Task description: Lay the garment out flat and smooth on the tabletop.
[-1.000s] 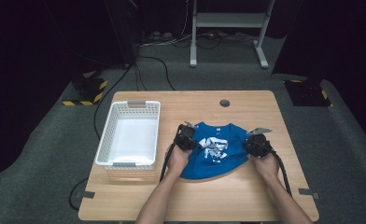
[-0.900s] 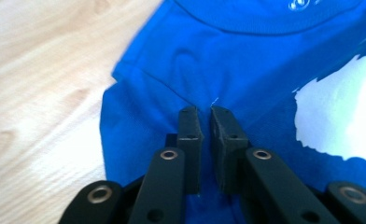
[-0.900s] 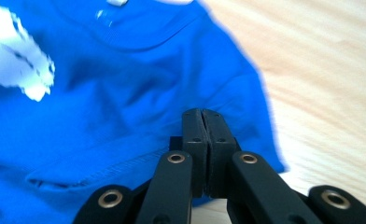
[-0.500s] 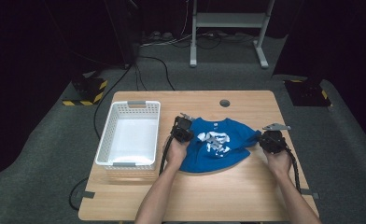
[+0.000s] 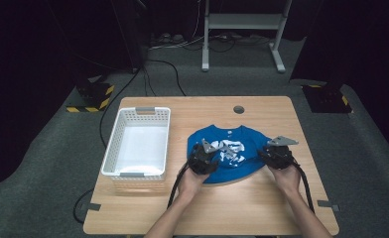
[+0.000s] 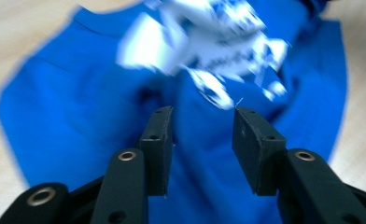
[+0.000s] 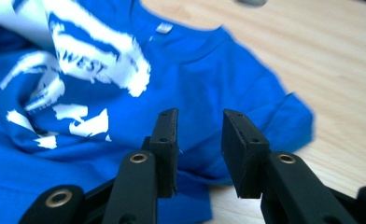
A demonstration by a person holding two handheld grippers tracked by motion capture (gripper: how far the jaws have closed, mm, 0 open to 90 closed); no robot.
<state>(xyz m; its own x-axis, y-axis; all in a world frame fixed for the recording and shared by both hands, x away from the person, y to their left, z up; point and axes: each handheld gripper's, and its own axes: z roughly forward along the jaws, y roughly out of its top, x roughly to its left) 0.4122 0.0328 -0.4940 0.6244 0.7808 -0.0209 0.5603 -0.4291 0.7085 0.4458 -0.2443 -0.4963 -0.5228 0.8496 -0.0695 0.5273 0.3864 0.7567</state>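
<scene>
- A blue shirt [image 5: 232, 156] with a white print lies bunched on the table [image 5: 242, 208], between the two grippers that a person holds over it.
- The left gripper [image 5: 202, 157] hangs over the shirt's near left part; in the left gripper view [image 6: 202, 135] its jaws stand partly apart, having just been opening, with only cloth below the gap and nothing pinched (the pads press on no fold).
- Ahead of the left gripper the white print spreads across the cloth, blurred in that view; bare wood shows beyond the shirt's edge on both sides.
- The right gripper [image 5: 277, 152] sits at the shirt's right edge; in the right gripper view [image 7: 200, 140] its jaws are also partly apart, having just been opening, and they hold nothing.
- Under the right gripper's jaws the shirt's edge meets the wood; the collar with its small label [image 7: 164, 28] lies farther ahead, the print off to the left in that view.
- A white basket [image 5: 114, 148] stands on the table just beyond the left gripper's outer side, apart from the shirt.
</scene>
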